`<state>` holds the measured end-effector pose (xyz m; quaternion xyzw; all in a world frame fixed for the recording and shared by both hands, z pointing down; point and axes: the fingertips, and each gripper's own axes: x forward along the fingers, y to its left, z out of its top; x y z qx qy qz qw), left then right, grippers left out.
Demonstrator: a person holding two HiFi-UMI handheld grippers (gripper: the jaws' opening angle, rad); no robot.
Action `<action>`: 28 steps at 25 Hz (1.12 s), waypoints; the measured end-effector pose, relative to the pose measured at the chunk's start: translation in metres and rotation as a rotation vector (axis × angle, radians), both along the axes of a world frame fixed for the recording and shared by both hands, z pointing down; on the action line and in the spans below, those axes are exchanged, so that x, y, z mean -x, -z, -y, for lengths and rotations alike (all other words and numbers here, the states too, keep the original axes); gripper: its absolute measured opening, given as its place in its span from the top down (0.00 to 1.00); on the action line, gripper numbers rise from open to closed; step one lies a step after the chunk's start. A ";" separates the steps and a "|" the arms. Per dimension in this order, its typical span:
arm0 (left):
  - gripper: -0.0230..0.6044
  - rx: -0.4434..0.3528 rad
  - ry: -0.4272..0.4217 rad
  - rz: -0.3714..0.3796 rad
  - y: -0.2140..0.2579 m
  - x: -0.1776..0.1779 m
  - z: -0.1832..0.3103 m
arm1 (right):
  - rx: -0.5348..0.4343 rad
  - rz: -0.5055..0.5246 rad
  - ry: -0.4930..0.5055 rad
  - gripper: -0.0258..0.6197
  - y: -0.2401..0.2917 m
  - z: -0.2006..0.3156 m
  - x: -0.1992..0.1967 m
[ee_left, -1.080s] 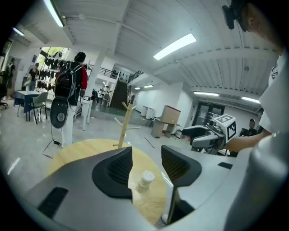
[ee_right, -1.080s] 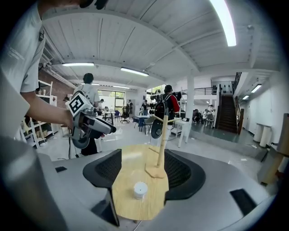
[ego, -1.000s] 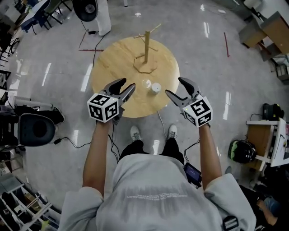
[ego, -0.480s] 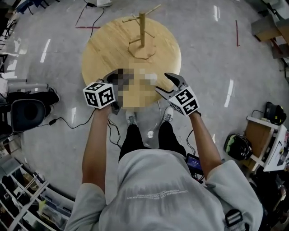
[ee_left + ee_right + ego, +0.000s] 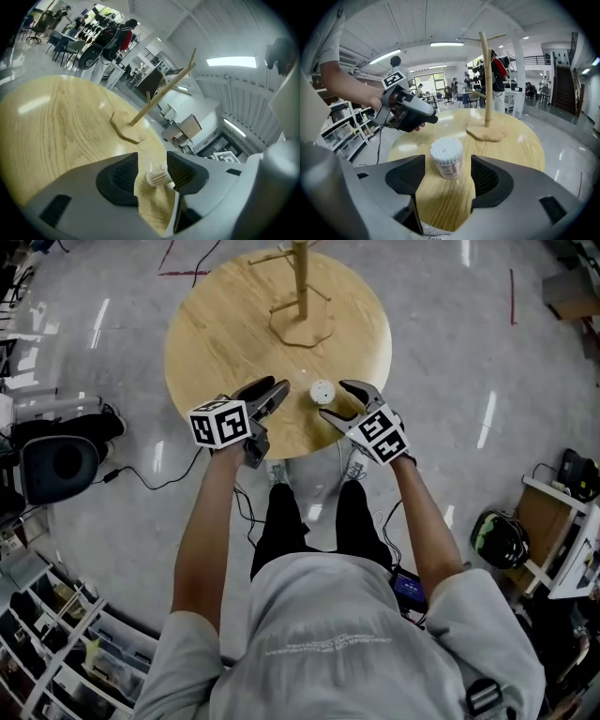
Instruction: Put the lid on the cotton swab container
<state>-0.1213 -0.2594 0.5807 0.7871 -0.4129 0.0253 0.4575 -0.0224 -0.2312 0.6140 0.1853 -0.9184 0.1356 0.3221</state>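
L gripper [image 5: 274, 390] + R gripper [image 5: 336, 399]: both dropped to round pale-wood tabletop [image 5: 225, 324], jaws apart, empty | small round tub of white cotton swabs [image 5: 322, 390] upright btwn them, untouched, uncapped | lid not made out, so capping not begun.

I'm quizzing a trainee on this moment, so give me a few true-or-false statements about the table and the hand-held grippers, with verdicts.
1. The cotton swab container stands on the round table. True.
2. The container is capped. False: its top is open, swab tips showing.
3. The right hand-held gripper clamps the container. False: its jaws stand apart, the container ahead untouched.
4. A wooden stand is on the table. True.
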 end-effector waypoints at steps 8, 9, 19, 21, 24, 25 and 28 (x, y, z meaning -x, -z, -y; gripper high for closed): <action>0.65 0.025 0.000 -0.068 -0.018 -0.012 0.010 | -0.039 -0.010 0.020 0.47 -0.018 0.002 0.010; 0.66 0.024 -0.004 -0.072 -0.018 -0.013 0.010 | -0.044 -0.006 0.019 0.48 -0.019 0.003 0.012; 0.74 -0.010 0.004 -0.115 0.003 -0.012 0.009 | -0.053 0.018 -0.002 0.55 -0.021 0.005 0.018; 0.75 -0.020 0.004 -0.120 0.007 -0.012 0.008 | -0.054 0.022 -0.007 0.55 -0.021 0.004 0.018; 0.77 -0.026 -0.010 -0.126 0.013 -0.016 0.006 | -0.054 0.022 -0.011 0.55 -0.022 0.004 0.018; 0.78 -0.027 -0.021 -0.125 0.014 -0.018 0.005 | -0.054 0.020 -0.009 0.55 -0.022 0.004 0.019; 0.80 -0.027 -0.071 -0.102 0.015 -0.026 0.000 | -0.055 0.013 0.006 0.55 -0.022 0.003 0.021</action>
